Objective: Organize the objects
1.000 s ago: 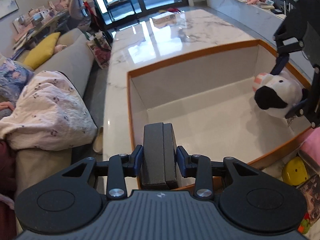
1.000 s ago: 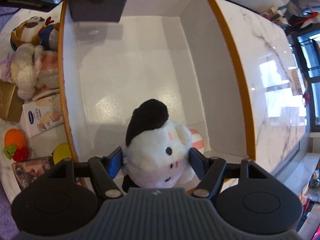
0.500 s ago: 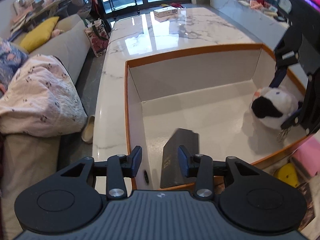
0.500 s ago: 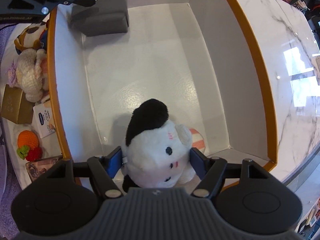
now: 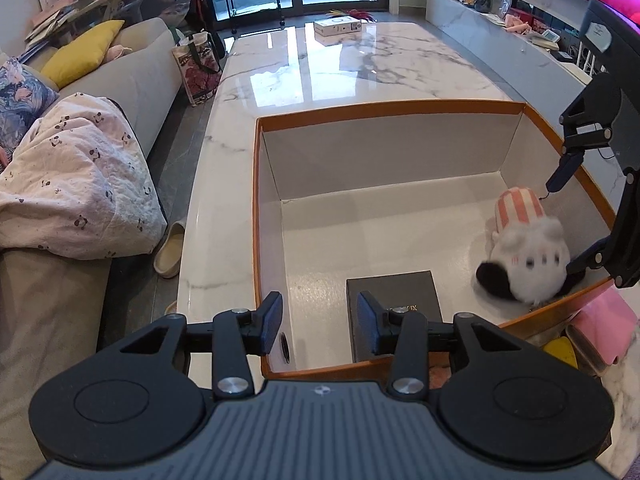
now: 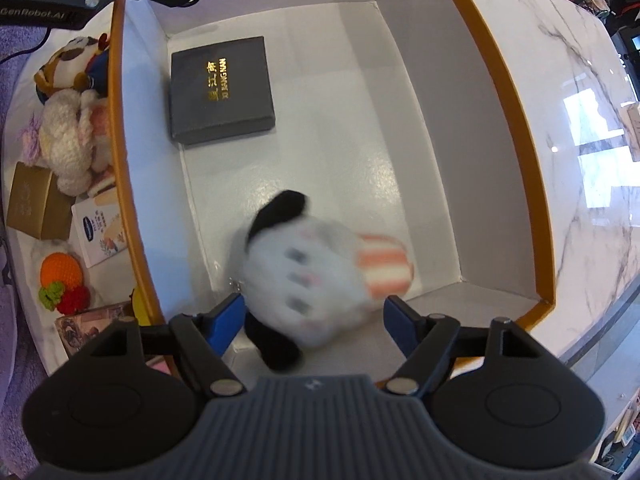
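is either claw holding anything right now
Nothing is held. The left claw is open over the black box; the right claw is open, with the blurred plush toy loose between its fingers.

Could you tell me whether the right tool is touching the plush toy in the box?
Apart. In the right wrist view the right tool is open, with white box floor showing between each blue fingertip and the blurred plush toy.

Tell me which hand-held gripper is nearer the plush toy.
Right. The right hand-held gripper is open with the blurred plush toy between its fingers. The left hand-held gripper, also open, is over the box's opposite end above the black case.
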The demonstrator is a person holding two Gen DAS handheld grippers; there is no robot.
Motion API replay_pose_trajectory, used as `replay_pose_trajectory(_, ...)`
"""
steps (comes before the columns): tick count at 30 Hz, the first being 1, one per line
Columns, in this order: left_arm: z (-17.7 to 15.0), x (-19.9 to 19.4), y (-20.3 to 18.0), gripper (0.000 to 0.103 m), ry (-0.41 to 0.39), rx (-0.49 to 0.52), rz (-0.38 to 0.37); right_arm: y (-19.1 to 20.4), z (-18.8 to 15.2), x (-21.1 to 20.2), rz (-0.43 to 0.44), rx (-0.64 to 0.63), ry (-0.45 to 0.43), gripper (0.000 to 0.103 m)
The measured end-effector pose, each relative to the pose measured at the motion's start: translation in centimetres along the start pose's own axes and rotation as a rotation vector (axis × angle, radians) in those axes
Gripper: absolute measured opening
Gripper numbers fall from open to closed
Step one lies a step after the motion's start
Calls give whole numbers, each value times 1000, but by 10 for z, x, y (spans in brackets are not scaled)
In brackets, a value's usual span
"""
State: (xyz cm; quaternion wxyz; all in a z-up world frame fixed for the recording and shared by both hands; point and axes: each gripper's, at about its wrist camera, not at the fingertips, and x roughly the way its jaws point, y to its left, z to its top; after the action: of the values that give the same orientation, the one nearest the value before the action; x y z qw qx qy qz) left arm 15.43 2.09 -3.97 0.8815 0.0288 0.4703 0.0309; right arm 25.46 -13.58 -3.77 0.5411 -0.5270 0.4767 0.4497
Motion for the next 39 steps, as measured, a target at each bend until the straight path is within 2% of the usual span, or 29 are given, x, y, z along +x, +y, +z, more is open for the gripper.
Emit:
replay_pose_trajectory(3,-1,-4,0,48,-10,-2,0,4,-5,-4,11,12,-10,73)
replay_pose_trajectory(5,-1,-7,1,48,-20,-11,-4,7,-8,-11,8,33,-45,63)
replay_pose_trajectory(6,-1,-8,2,48,-26,-18,-7,8,-10,-16,5,50,-72,54)
replay_pose_trajectory(7,-1,-10,3,48,-32,-23,-9,10,-10,-22,2,68,-104,48)
replay_pose_trajectory(12,0,-23,11,48,-79,-66,-30,28,-10,-35,-41,165,-258,40)
replay_pose_trajectory(14,2,-28,17,48,-102,-89,-27,34,-7,-32,-61,213,-295,36)
replay_pose_trajectory(18,4,-37,34,48,-143,-157,-41,20,3,-33,-48,281,-345,33)
replay_pose_trajectory(22,6,-35,55,48,-152,-249,-73,15,20,-20,-26,325,-340,33)
replay_pose_trajectory(25,6,-27,65,46,-138,-276,-76,5,35,0,54,388,-300,33)
replay_pose_trajectory(29,6,-16,66,42,-113,-263,-96,9,57,28,49,352,-230,23)
replay_pose_trajectory(31,5,-12,64,41,-102,-252,-118,13,65,39,49,327,-209,14)
replay_pose_trajectory(39,7,-3,58,39,-86,-234,-163,16,93,43,130,322,-223,13)
